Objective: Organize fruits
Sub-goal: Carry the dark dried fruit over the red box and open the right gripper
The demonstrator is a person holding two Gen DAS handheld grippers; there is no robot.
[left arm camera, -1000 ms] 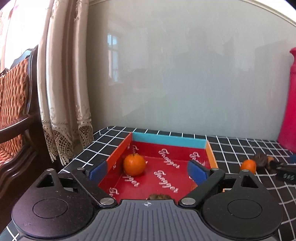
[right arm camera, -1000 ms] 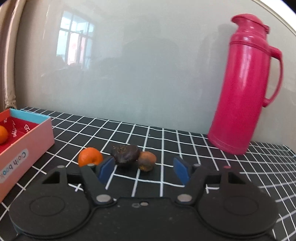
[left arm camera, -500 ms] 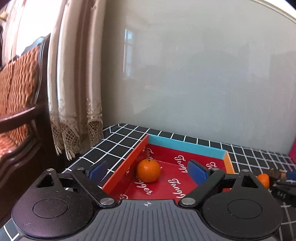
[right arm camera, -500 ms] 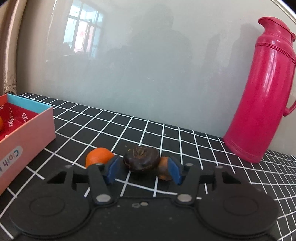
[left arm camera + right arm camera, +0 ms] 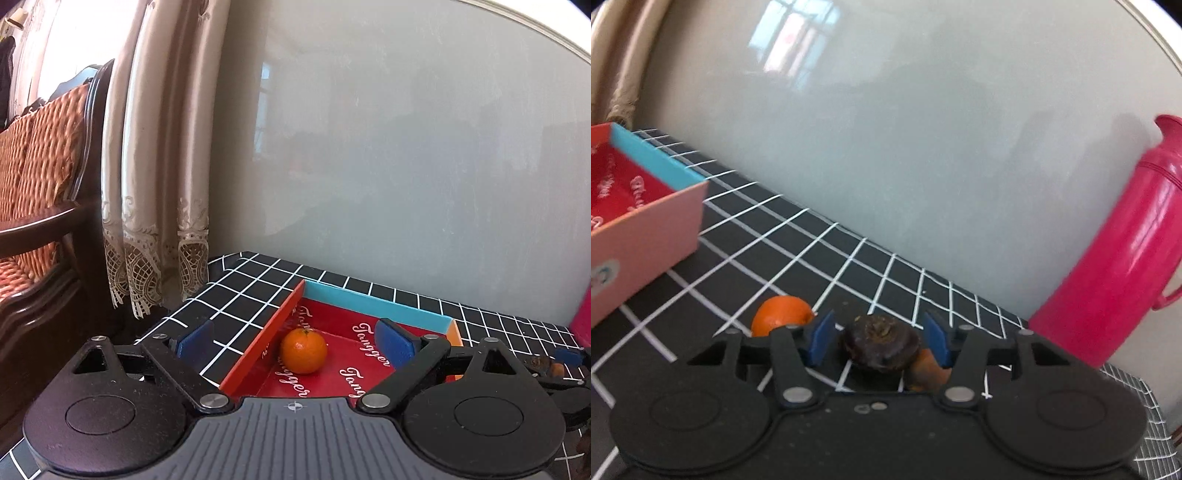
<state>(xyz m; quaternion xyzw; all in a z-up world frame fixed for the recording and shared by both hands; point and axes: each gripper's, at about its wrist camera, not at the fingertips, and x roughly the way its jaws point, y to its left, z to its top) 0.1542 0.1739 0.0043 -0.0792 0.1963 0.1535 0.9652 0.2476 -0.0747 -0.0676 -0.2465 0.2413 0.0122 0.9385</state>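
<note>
In the left wrist view an orange mandarin lies in the red-lined box by its left wall. My left gripper is open and empty, hovering over the box's near left wall. In the right wrist view my right gripper has its blue pads on both sides of a dark brown wrinkled fruit, with small gaps showing on each side. A second mandarin lies just left of the left pad. A small brown-orange fruit sits behind the right pad. The box's pink outer wall is at left.
A tall pink thermos stands at the right against the pale wall. The table has a black cloth with a white grid. A lace curtain and a wooden chair stand beyond the table's left edge.
My right gripper has moved forward and tilted, its pads now around the dark fruit and narrower than a second ago. My left gripper has shifted left, so the box now sits more to the right.
</note>
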